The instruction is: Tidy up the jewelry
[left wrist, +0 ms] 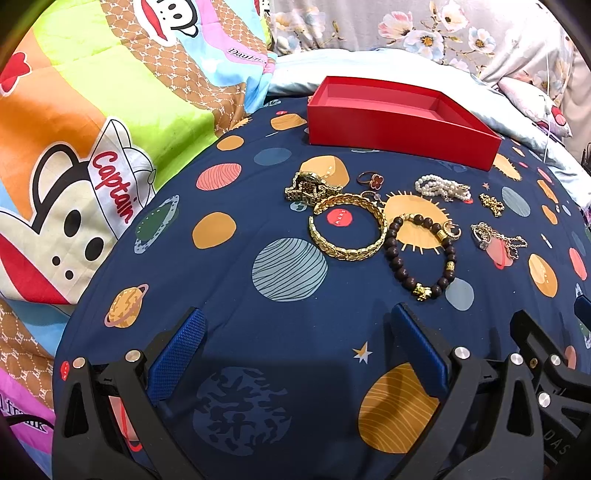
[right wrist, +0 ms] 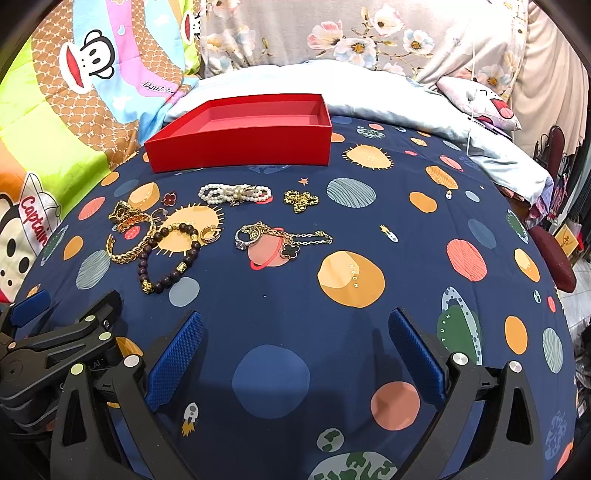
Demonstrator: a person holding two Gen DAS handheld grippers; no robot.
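A shallow red box (left wrist: 399, 129) (right wrist: 240, 147) stands empty at the back of the navy planet-print sheet. In front of it lie a gold watch (left wrist: 308, 188), a gold bangle (left wrist: 347, 229) (right wrist: 131, 236), a dark bead bracelet (left wrist: 421, 254) (right wrist: 168, 254), a pearl bracelet (left wrist: 441, 186) (right wrist: 234, 194), a red clover ring (left wrist: 371, 179), a small gold chain (left wrist: 491, 204) (right wrist: 301, 200) and a chain with rings (left wrist: 496, 240) (right wrist: 280, 238). My left gripper (left wrist: 297, 321) and right gripper (right wrist: 295, 325) are open and empty, short of the jewelry.
A colourful monkey-print quilt (left wrist: 92, 129) lies to the left. Floral pillows (right wrist: 332, 33) and a pale blue pillow (right wrist: 369, 92) are behind the box. The bed edge drops off at the right (right wrist: 565, 280).
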